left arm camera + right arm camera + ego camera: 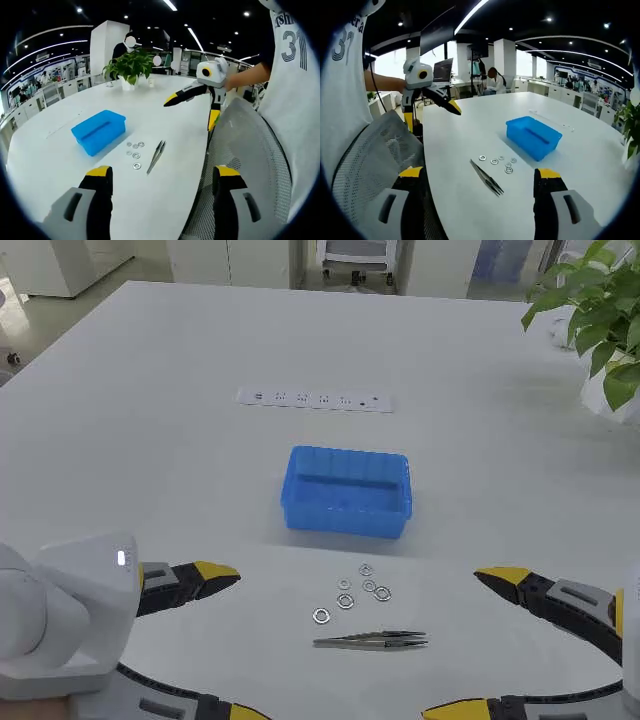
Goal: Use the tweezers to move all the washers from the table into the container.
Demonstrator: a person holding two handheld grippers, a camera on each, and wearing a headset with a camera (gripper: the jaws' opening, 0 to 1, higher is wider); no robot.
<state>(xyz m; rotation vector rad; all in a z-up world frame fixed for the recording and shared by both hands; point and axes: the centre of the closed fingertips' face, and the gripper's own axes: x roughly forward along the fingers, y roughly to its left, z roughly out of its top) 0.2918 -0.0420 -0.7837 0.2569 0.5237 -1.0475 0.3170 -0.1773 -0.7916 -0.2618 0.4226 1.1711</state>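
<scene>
the tweezers (370, 641) lie flat on the near part of the white table (150, 450). just beyond them is a small scatter of washers (357, 595), with the blue container (347, 492) farther still. the tweezers look thin, light, springy and slick, so they are probably best pinched across both arms near the middle. the washers look tiny and likely to slip. the left gripper (243, 642) and right gripper (452, 643) flank the tweezers without touching them. both point inward with jaws spread wide and hold nothing.
</scene>
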